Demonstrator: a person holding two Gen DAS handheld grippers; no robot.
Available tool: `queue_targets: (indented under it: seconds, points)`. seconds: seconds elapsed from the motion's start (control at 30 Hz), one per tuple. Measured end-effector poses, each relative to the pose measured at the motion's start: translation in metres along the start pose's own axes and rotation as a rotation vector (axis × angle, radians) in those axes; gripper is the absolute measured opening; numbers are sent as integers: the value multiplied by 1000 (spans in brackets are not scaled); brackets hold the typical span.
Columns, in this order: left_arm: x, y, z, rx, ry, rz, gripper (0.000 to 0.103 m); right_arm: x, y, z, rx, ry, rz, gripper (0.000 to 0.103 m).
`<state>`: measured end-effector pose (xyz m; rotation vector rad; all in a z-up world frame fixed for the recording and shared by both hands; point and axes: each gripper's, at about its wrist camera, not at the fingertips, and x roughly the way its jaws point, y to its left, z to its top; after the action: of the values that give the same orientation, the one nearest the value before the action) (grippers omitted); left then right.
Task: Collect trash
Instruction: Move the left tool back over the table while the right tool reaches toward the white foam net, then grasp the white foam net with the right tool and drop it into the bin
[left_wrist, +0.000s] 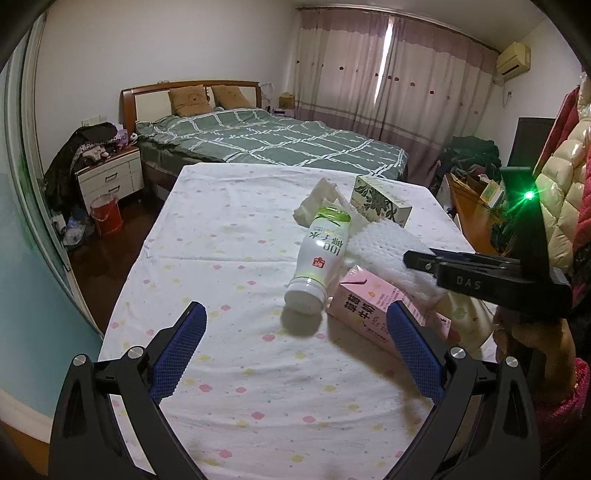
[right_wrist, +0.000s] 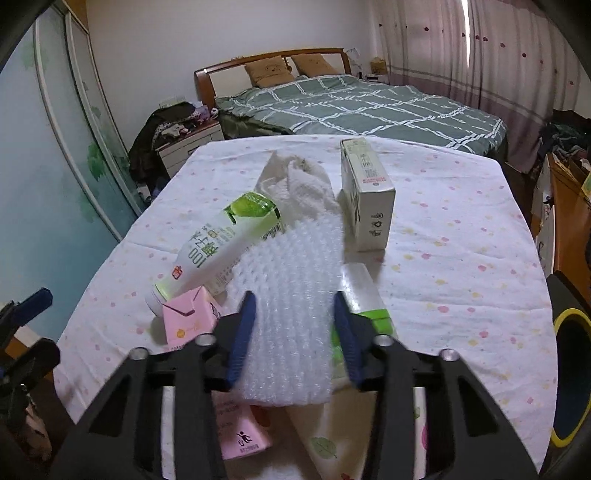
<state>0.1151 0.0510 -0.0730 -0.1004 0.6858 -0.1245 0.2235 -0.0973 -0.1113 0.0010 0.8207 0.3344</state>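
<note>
I counted one white drink bottle (right_wrist: 221, 243) with a green top, one sheet of white bubble wrap (right_wrist: 291, 314), one pink carton (right_wrist: 188, 317), one crumpled white paper towel (right_wrist: 303, 184), one white and green box (right_wrist: 365, 199) and one flat pack with a green band (right_wrist: 364, 295). I took the bottle as my landmark; it lay on its side on the table (right_wrist: 461, 258).

The bubble wrap lay just right of the bottle, its edge touching the bottle's side. The pink carton lay at the bottle's base end, toward me, touching it. The paper towel sat behind the bottle's green top. The box stood right of the towel, farther back than the bottle and apart from it. The green-banded pack lay right of the bubble wrap, partly under it.

My right gripper (right_wrist: 295, 310) was clenched on the near end of the bubble wrap, a blue pad pressing each side of the sheet. My left gripper (left_wrist: 295, 321) was released, its blue fingers (left_wrist: 184, 347) spread wide over bare cloth in front of the bottle's base, gripping nothing.

The table wore a white cloth dotted with small pink and yellow flowers. Behind the bottle, beyond the table, I saw a bed (left_wrist: 277, 140) with a green checked cover and two brown pillows, pink curtains (left_wrist: 388, 74) to its right, and a white bedside cabinet (left_wrist: 110, 177) to its left. A red bucket (left_wrist: 107, 214) stood on the dark floor by the cabinet; I could not tell what it held.
</note>
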Motion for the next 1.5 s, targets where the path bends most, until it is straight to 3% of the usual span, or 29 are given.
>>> queue_targets:
  seconds: [0.03,0.2,0.53,0.7,0.97,1.33,1.5]
  points:
    - [2,0,-1,-2,3,0,96,-2,0,0,5,-9,6,27]
    - [6,1,-1,-5,9,-1,96,-14,-1,3,15,-41,37,19]
    - [6,-6,-2,6,5,-8,96,-66,-8,11,43,-151,101,19]
    - [8,-15,-2,26,8,-19,96,-88,-30,7,85,-194,79,19]
    - [19,-35,-4,68,33,-49,96,-108,-108,-18,260,-219,-43,19]
    - [36,-74,-2,131,66,-100,96,-148,-260,-88,540,-218,-375,20]
    - [44,-95,-4,166,90,-110,96,-152,-308,-113,616,-201,-464,20]
